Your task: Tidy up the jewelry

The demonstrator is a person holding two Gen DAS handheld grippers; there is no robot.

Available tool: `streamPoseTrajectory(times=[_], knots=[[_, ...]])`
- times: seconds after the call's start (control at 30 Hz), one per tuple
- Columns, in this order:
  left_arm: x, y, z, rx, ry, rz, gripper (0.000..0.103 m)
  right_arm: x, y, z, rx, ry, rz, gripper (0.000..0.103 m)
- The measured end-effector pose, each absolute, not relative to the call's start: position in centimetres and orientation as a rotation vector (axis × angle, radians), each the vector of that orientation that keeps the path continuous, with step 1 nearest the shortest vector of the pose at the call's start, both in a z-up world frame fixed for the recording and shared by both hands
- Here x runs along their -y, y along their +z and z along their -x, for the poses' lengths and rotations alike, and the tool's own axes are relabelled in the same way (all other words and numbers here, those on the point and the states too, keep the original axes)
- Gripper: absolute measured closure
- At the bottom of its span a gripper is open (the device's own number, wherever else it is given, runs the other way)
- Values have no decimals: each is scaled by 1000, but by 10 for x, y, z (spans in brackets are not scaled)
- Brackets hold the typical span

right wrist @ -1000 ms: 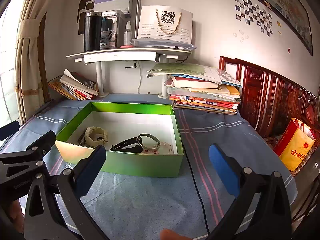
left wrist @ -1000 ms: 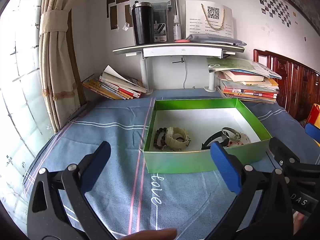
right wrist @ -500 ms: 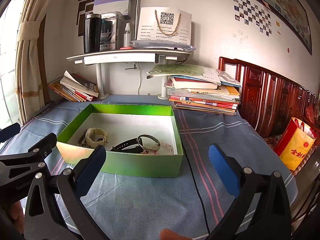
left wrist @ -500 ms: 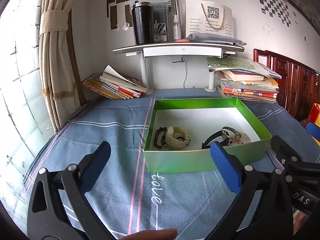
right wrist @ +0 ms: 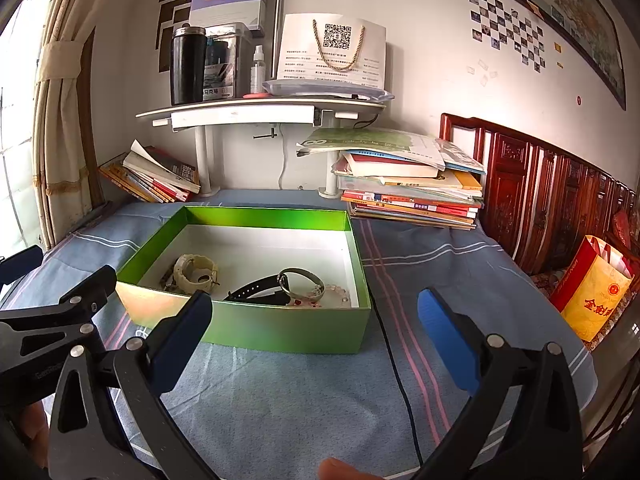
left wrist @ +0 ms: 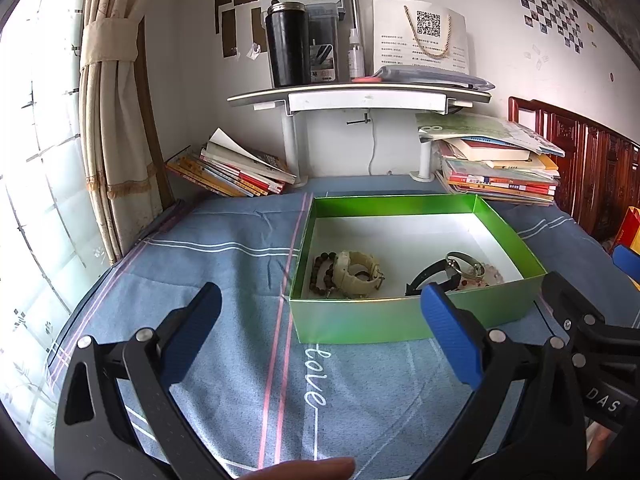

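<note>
A green box (left wrist: 352,322) (right wrist: 280,332) with a white floor stands on the blue cloth. Inside lie a dark bead bracelet (left wrist: 322,274), a cream watch (left wrist: 358,272) (right wrist: 196,272), a black strap watch (left wrist: 430,276) (right wrist: 256,290), a silver bangle (left wrist: 460,260) (right wrist: 302,280) and a pale pink bead bracelet (left wrist: 486,276) (right wrist: 334,294). My left gripper (left wrist: 320,332) is open and empty, just before the box's near wall. My right gripper (right wrist: 316,336) is open and empty, before the box's near right corner.
Book stacks lie at the back left (left wrist: 236,172) and back right (left wrist: 496,164). A white shelf (left wrist: 360,98) holds a black flask (left wrist: 288,44). A thin black cable (right wrist: 394,364) runs across the cloth. A carved wooden headboard (right wrist: 560,188) and a yellow bag (right wrist: 592,296) are on the right.
The right wrist view has shifted slightly, so the box sits a little lower right. The left gripper and the jewelry have not moved.
</note>
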State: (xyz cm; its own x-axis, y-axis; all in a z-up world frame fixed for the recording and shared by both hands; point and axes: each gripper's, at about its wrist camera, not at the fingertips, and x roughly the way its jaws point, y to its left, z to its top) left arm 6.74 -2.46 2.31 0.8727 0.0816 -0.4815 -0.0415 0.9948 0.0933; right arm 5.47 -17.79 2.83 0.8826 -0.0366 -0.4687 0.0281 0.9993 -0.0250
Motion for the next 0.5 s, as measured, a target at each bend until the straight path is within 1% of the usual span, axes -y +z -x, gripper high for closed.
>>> streamPoseTrajectory(times=[0.5], knots=[[23,21,-68,-510,68,-84,4,176,27,-55,-490,-35,19,3]])
